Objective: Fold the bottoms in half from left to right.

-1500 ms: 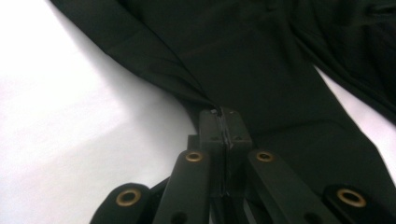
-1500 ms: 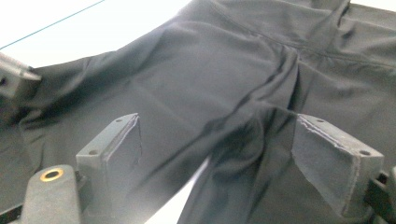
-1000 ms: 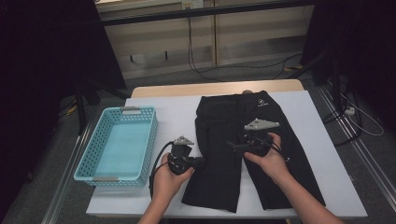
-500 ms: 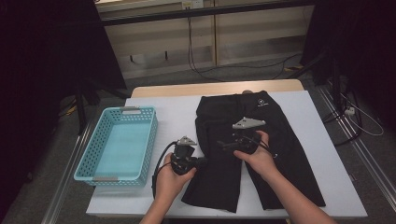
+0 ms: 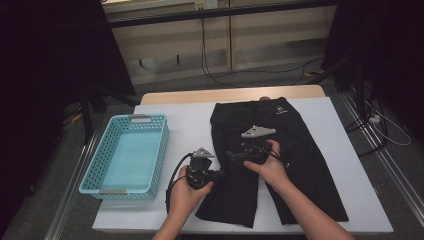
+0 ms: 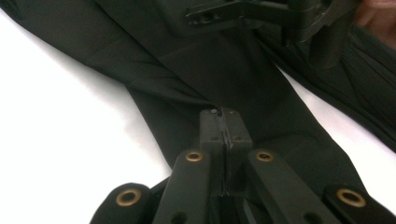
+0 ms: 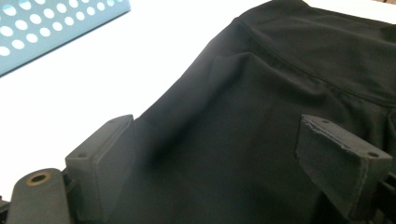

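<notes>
A white worktop with a pale wooden strip along its far edge stands on a grey floor, in a dim room with dark curtains on both sides and a light wall panel at twelve o'clock. Cables trail over the floor at three o'clock beside a metal rail.

A pair of black trousers lies flat on the worktop, waistband at twelve o'clock and legs running toward six o'clock, right of centre. A light blue perforated basket sits at nine o'clock, well apart from the trousers.

The left gripper rests at the left edge of the near trouser leg, its jaws pressed fully together; in the left gripper view the tips sit against the fabric, but whether cloth is pinched between them I cannot tell. The right gripper hovers over the trousers just beyond, jaws spread wide with only fabric beneath them and nothing held.
</notes>
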### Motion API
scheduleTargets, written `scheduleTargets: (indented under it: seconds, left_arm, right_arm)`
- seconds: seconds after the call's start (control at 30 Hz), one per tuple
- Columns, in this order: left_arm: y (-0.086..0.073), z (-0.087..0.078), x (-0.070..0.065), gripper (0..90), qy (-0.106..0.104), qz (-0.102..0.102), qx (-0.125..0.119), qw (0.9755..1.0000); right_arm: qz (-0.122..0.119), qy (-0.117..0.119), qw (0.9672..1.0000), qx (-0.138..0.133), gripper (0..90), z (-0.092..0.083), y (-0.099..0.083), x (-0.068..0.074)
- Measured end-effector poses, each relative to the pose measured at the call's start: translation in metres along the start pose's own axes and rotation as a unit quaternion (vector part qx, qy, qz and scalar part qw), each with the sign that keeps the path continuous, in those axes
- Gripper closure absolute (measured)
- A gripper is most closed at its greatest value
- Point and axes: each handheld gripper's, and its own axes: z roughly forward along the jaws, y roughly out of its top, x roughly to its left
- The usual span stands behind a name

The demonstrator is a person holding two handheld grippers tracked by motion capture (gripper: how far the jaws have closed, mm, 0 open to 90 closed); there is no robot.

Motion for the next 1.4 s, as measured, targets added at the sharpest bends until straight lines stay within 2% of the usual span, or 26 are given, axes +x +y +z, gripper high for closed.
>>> scheduleTargets:
  seconds: [0.3, 0.43, 0.53, 0.77, 0.83, 0.9, 0.97, 1.0, 1.07, 1.17, 1.23, 1.4]
  left_arm:
    - [0.002, 0.005, -0.004, 89.7, -0.005, 0.009, 0.000, 0.9999]
    - [0.004, 0.003, -0.007, 89.7, -0.008, 0.016, -0.005, 0.9998]
    - [0.006, 0.002, -0.008, 89.6, -0.008, 0.017, -0.012, 0.9997]
    - [0.006, 0.001, -0.006, 89.7, -0.009, 0.018, -0.012, 0.9997]
    - [0.006, 0.001, -0.007, 89.7, -0.008, 0.021, -0.018, 0.9996]
    - [0.007, 0.000, -0.007, 89.7, -0.008, 0.024, -0.021, 0.9994]
    - [0.007, -0.001, -0.007, 89.7, -0.007, 0.024, -0.022, 0.9994]
    - [0.007, -0.001, -0.006, 89.7, -0.007, 0.025, -0.021, 0.9994]
    - [0.006, 0.000, -0.006, 89.7, -0.004, 0.025, -0.020, 0.9995]
    - [0.006, 0.000, -0.005, 89.6, -0.002, 0.023, -0.022, 0.9995]
    - [0.007, -0.001, -0.005, 89.6, -0.004, 0.024, -0.021, 0.9995]
    - [0.010, 0.004, -0.005, 89.7, -0.006, 0.025, -0.027, 0.9993]
  right_arm:
    - [0.012, 0.002, 0.9999, 0.003, 13.8, 0.013, 0.007, 0.002]
    - [-0.001, 0.004, 1.0000, 0.008, 14.0, 0.022, 0.012, 0.006]
    - [0.011, 0.011, 0.9998, 0.011, 14.0, 0.029, 0.014, 0.007]
    - [0.015, 0.020, 0.9993, 0.026, 16.1, 0.043, 0.016, 0.012]
    - [0.014, 0.020, 0.9992, 0.031, 20.2, 0.047, 0.016, 0.014]
    - [0.013, 0.019, 0.9991, 0.035, 28.7, 0.050, 0.015, 0.014]
    - [0.010, 0.028, 0.9985, 0.045, 51.7, 0.052, 0.014, 0.014]
    - [0.010, 0.038, 0.9980, 0.049, 55.5, 0.052, 0.013, 0.014]
    - [0.000, 0.043, 0.9972, 0.061, 70.5, 0.052, 0.012, 0.013]
    - [-0.005, 0.046, 0.9968, 0.065, 86.1, 0.048, 0.013, 0.010]
    - [-0.004, 0.047, 0.9971, 0.060, 88.5, 0.044, 0.014, 0.006]
    - [-0.007, 0.020, 0.9988, 0.045, 88.8, 0.023, 0.017, -0.005]
